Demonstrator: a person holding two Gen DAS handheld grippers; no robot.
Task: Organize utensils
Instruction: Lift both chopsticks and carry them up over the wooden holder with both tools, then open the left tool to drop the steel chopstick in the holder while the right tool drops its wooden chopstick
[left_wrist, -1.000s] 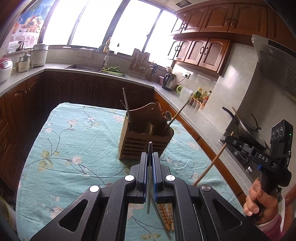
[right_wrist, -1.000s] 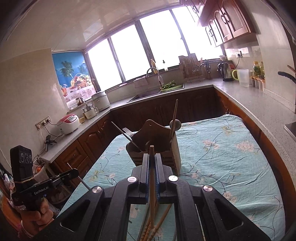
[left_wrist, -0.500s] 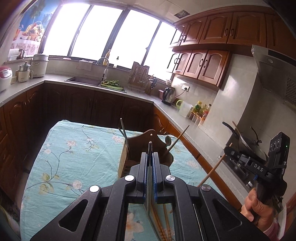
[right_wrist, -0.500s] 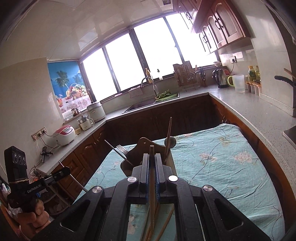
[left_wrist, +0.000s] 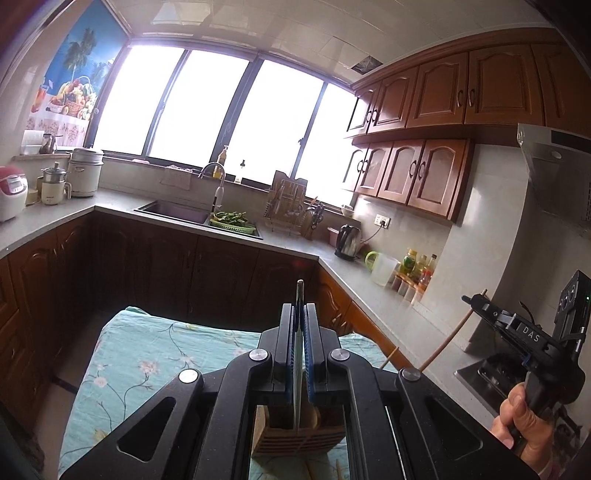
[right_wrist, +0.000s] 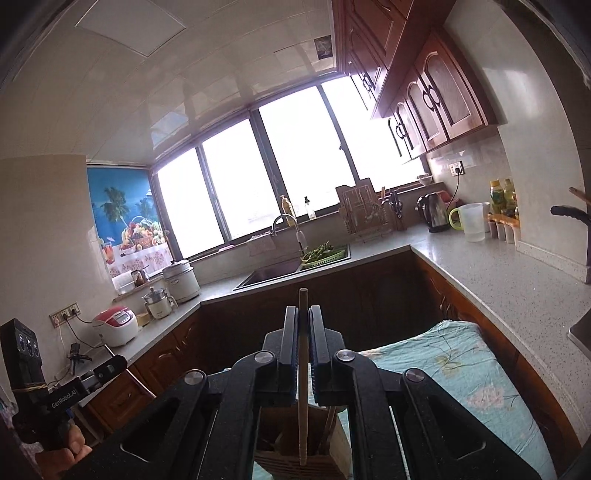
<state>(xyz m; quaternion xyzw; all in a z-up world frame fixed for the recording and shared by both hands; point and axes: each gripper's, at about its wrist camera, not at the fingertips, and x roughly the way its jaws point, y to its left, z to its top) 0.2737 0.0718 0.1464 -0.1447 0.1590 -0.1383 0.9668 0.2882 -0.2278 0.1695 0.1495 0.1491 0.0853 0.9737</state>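
My left gripper is shut on a thin metal utensil that hangs down over the wooden utensil holder below it. My right gripper is shut on a wooden chopstick whose lower end hangs over the same holder. The holder stands on the floral tablecloth and is largely hidden behind each gripper body. The right gripper also shows in the left wrist view, with its chopstick slanting down. The left gripper shows in the right wrist view.
More chopsticks lie on the cloth in front of the holder. Dark cabinets and a grey counter ring the table, with a sink, a kettle, a rice cooker and a stove at the right.
Both grippers have risen and tilted upward with their utensils. The holder has dropped from mid-view to under the gripper bodies, and more ceiling and window show.
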